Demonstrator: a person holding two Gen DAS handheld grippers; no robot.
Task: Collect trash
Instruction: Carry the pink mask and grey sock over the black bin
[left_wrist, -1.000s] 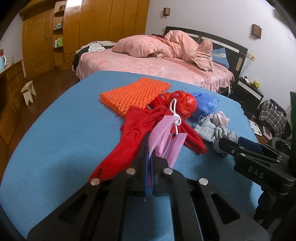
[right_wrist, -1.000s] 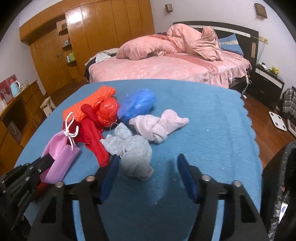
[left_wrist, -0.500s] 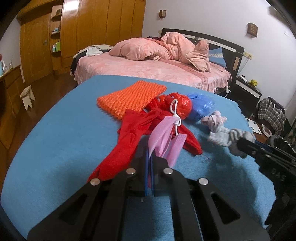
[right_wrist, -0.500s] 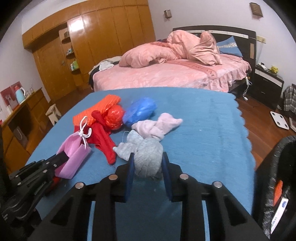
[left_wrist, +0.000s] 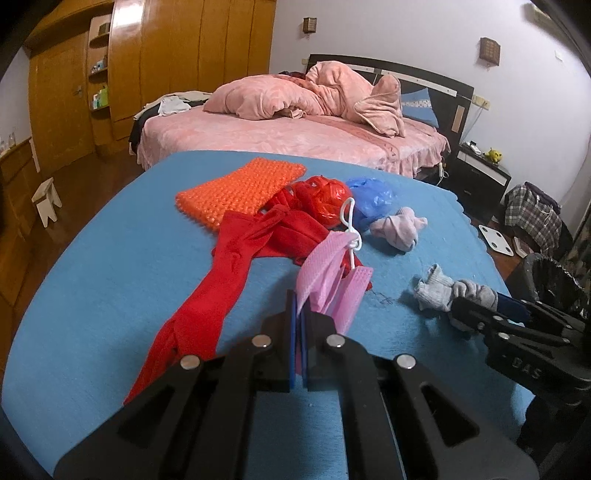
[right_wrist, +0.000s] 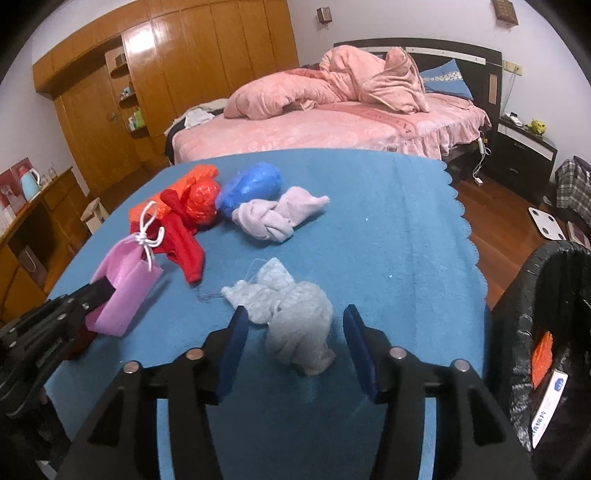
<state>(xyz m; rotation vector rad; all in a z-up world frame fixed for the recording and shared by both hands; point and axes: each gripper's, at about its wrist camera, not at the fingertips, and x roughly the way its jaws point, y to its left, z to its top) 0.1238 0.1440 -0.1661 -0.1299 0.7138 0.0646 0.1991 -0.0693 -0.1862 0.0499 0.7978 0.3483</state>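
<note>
Our left gripper (left_wrist: 298, 314) jaws clamped on pink drawstring pouch (left_wrist: 332, 280), near left on blue bench (right_wrist: 388, 229). Our right gripper (right_wrist: 295, 343) jaws opening, grey sock bundle (right_wrist: 291, 317) between pads, untouched, near right. Black trash bin (right_wrist: 546, 332) right of bench. Red cloth (left_wrist: 236, 258), blue bag (right_wrist: 251, 184) farther back.

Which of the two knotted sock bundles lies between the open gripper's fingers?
The grey bundle, between the right gripper's opening, untouching fingers; the pale pink one lies farther off beside the blue bag.
</note>
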